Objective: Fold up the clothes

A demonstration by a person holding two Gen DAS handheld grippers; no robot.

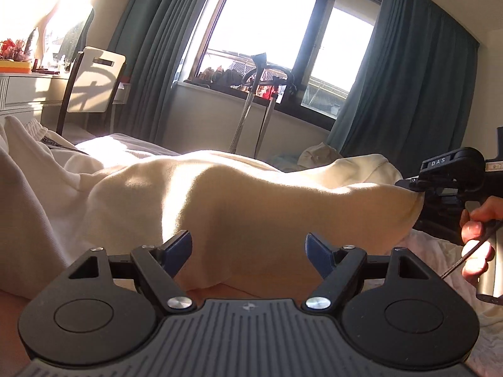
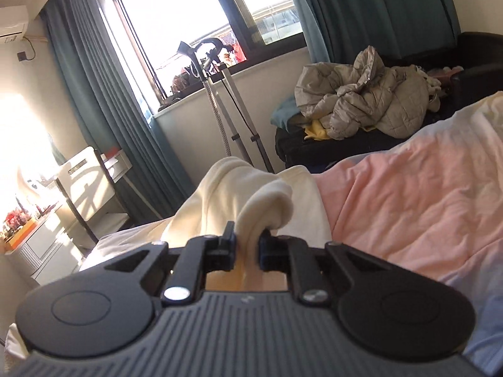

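Right wrist view: right gripper [image 2: 246, 246] clenched on a bunched fold of the cream garment [image 2: 248, 188], lifted over the pink bedding [image 2: 408, 194]; left gripper [image 1: 248, 249] spread wide, cloth [image 1: 239, 194] between its jaws; window [image 1: 267, 25] beyond.

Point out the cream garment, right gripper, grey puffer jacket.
cream garment [image 1: 251, 201], left wrist view, middle of the raised fabric.
right gripper [image 2: 246, 240], right wrist view, between its fingertips.
grey puffer jacket [image 2: 371, 100], right wrist view, crumpled middle.
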